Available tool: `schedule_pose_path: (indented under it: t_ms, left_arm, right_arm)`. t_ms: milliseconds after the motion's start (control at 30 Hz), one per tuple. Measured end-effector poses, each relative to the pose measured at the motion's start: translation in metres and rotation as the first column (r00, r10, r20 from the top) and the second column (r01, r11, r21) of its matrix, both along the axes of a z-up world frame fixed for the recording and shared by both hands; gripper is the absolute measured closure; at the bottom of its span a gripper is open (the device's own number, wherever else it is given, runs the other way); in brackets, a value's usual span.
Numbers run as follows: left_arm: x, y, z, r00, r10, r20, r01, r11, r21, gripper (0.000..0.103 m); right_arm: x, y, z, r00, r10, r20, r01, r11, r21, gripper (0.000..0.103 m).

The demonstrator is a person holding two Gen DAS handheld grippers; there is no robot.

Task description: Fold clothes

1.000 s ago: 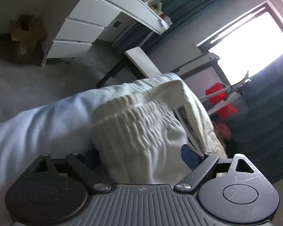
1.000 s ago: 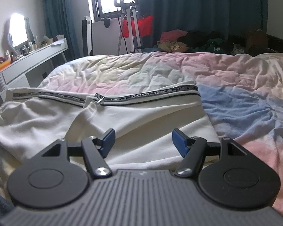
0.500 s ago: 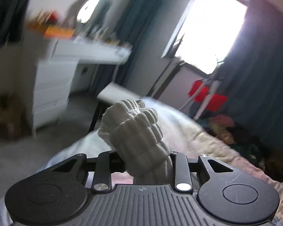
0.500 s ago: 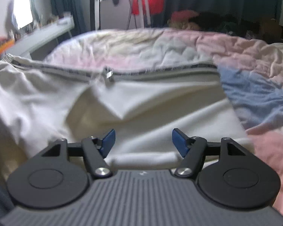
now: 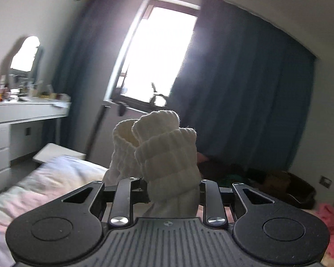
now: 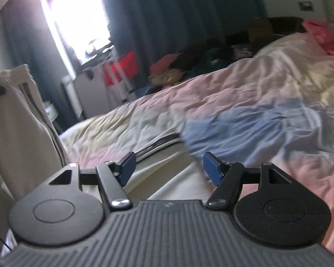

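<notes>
Left wrist view: a window (image 5: pixel 160 53) and dark curtains fill the background, the bed (image 5: pixel 55 178) low to the left. The left gripper (image 5: pixel 171 191) is clamped on the garment's ribbed cuff (image 5: pixel 164 155), bunched upright between its fingers; its jaws have just been closing.

Right wrist view: over the bed, the right gripper (image 6: pixel 169 166) has its fingers apart and empty. The cream garment (image 6: pixel 17 133) hangs up at far left, its lower part trailing just beneath and ahead of these fingers, so the right hand is nearer the free end.

The bed (image 6: pixel 245 102) carries a wrinkled quilt (image 6: pixel 233 129) with pink, blue and pale yellow patches. On it, at 6 o'clock of the right wrist view, lies part of a cream garment (image 6: pixel 173 178) with a dark printed stripe. At 12 o'clock, the far edge holds a heap of dark and pink clothes (image 6: pixel 202 60); more pink cloth (image 6: pixel 322 33) lies at 2 o'clock.
</notes>
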State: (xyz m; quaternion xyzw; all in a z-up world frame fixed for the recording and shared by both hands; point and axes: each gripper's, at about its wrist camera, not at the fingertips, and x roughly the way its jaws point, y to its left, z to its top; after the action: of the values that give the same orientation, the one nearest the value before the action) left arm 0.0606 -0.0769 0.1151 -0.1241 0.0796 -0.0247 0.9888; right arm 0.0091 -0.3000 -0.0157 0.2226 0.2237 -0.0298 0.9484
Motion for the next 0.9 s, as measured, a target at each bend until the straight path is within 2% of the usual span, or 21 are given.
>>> schedule_pose_path:
  t_ms: [100, 167, 200, 267, 367, 400, 433, 500, 600, 667, 767, 900]
  left_arm:
    - [0.0, -0.068, -0.044, 0.998, -0.055, 0.002, 0.055, 0.998, 0.043, 0.076]
    - [0.0, -0.107, -0.083, 0.994, -0.102, -0.039, 0.105, 0.99, 0.097, 0.076]
    - [0.002, -0.123, -0.103, 0.988, -0.131, -0.084, 0.14, 0.983, 0.12, 0.076]
    - [0.006, -0.15, -0.145, 0.961, -0.195, -0.194, 0.225, 0.963, 0.148, 0.075]
    - [0.01, -0.163, -0.186, 0.909, -0.29, -0.299, 0.342, 0.93, 0.138, 0.068]
    - [0.007, -0.165, -0.19, 0.902, -0.303, -0.306, 0.363, 0.917, 0.163, 0.063]
    - [0.005, -0.164, -0.189, 0.893, -0.328, -0.308, 0.393, 0.902, 0.179, 0.042]
    - [0.0, -0.16, -0.185, 0.867, -0.391, -0.308, 0.46, 0.866, 0.196, 0.013]
    - [0.005, -0.13, -0.179, 0.82, -0.462, -0.338, 0.547, 0.806, 0.225, 0.012]
    - [0.0, -0.113, -0.172, 0.806, -0.471, -0.359, 0.569, 0.783, 0.25, 0.011]
    - [-0.01, -0.075, -0.169, 0.806, -0.46, -0.372, 0.571, 0.77, 0.284, 0.01]
    - [-0.015, -0.029, -0.168, 0.836, -0.41, -0.365, 0.533, 0.765, 0.362, 0.009]
  right_arm:
    - [-0.004, -0.027, -0.003, 0.999, -0.051, -0.005, 0.051, 0.996, 0.067, 0.033]
    - [-0.006, -0.043, -0.006, 0.996, -0.088, -0.015, 0.089, 0.99, 0.112, 0.032]
    - [-0.007, -0.049, -0.009, 0.995, -0.1, -0.02, 0.102, 0.986, 0.132, 0.032]
    - [-0.007, -0.06, -0.014, 0.993, -0.113, -0.031, 0.117, 0.978, 0.175, 0.032]
    - [-0.002, -0.072, -0.023, 0.999, -0.027, -0.026, 0.033, 0.956, 0.291, 0.032]
    - [0.002, -0.074, -0.027, 1.0, 0.013, -0.024, -0.004, 0.938, 0.346, 0.032]
    - [0.004, -0.075, -0.03, 0.999, 0.036, -0.022, -0.025, 0.922, 0.386, 0.032]
    - [0.008, -0.073, -0.034, 0.997, 0.068, -0.023, -0.051, 0.901, 0.431, 0.032]
    - [0.013, -0.065, -0.035, 0.995, 0.09, -0.034, -0.066, 0.897, 0.438, 0.032]
    - [0.014, -0.061, -0.037, 0.994, 0.102, -0.045, -0.071, 0.893, 0.445, 0.032]
    - [0.018, -0.052, -0.046, 0.989, 0.116, -0.089, -0.063, 0.888, 0.456, 0.032]
    - [0.028, -0.038, -0.059, 0.983, 0.11, -0.148, -0.036, 0.903, 0.427, 0.032]
